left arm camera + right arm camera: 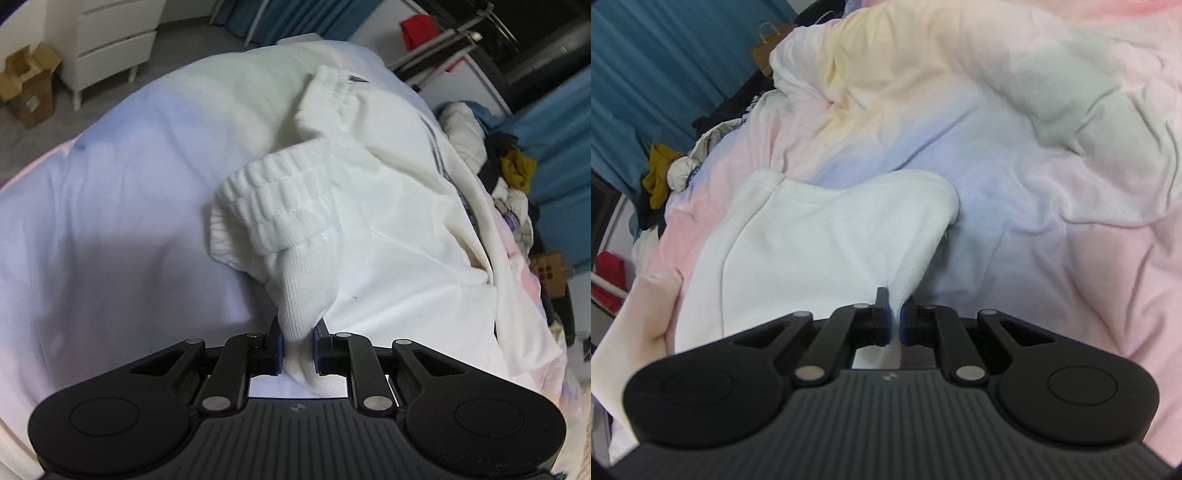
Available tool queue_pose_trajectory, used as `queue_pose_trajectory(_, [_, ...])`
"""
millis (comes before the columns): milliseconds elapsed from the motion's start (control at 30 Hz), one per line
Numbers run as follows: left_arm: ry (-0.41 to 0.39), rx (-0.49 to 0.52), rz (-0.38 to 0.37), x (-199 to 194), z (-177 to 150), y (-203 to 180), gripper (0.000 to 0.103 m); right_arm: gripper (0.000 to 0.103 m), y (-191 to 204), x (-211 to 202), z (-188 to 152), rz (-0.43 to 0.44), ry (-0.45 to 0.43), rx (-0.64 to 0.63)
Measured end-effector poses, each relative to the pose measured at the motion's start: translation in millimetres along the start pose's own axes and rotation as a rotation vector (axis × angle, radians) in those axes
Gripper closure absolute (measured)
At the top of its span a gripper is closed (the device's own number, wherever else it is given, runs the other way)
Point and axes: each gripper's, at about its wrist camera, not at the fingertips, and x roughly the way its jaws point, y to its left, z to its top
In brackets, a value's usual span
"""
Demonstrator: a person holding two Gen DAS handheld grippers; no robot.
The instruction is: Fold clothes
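A white sweatshirt (369, 229) with ribbed cuffs lies bunched on a pastel bedspread (110, 206). My left gripper (297, 349) is shut on a ribbed fold of it, the cloth pinched between the blue pads and hanging down past them. One ribbed cuff (273, 199) curls just beyond the fingers. In the right wrist view the same white sweatshirt (812, 243) spreads to the left over the bedspread (1052, 166). My right gripper (894, 325) is shut on a thin edge of it.
A heap of mixed clothes (509, 173) lies at the bed's far right, also seen as the clothes heap (668, 170). A white drawer unit (110, 44) and a cardboard box (29, 85) stand on the floor beyond the bed. Blue curtains (646, 74) hang behind.
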Motion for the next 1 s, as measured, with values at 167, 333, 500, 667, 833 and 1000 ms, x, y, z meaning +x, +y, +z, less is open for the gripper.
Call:
queue_pose_trajectory(167, [-0.066,0.130,0.025,-31.4,-11.5,-19.0,0.075,0.089,-1.0,-15.6,0.3,-0.013,-0.029,0.021])
queue_pose_trajectory(333, [-0.196,0.288,0.129,-79.3,-29.5,-48.4,0.052,0.072,13.3,-41.7,-3.8,-0.097,-0.114,-0.072])
queue_pose_trajectory(500, [-0.336,0.407,0.151,-110.6,-43.3,-88.6,0.039,0.041,37.9,-76.6,-7.7,-0.074,-0.218,-0.175])
queue_pose_trajectory(667, [-0.395,0.553,0.119,-107.0,-68.2,-140.9,0.030,0.034,72.0,-111.9,-22.7,0.003,-0.323,-0.293])
queue_pose_trajectory(833, [-0.401,0.715,0.067,-57.6,-94.5,-204.1,0.022,0.034,95.3,-129.6,-44.0,0.126,-0.328,-0.369])
queue_pose_trajectory(1000, [-0.384,0.856,-0.012,14.3,-109.4,-263.1,0.015,0.034,112.6,-141.2,-69.2,0.221,-0.315,-0.431])
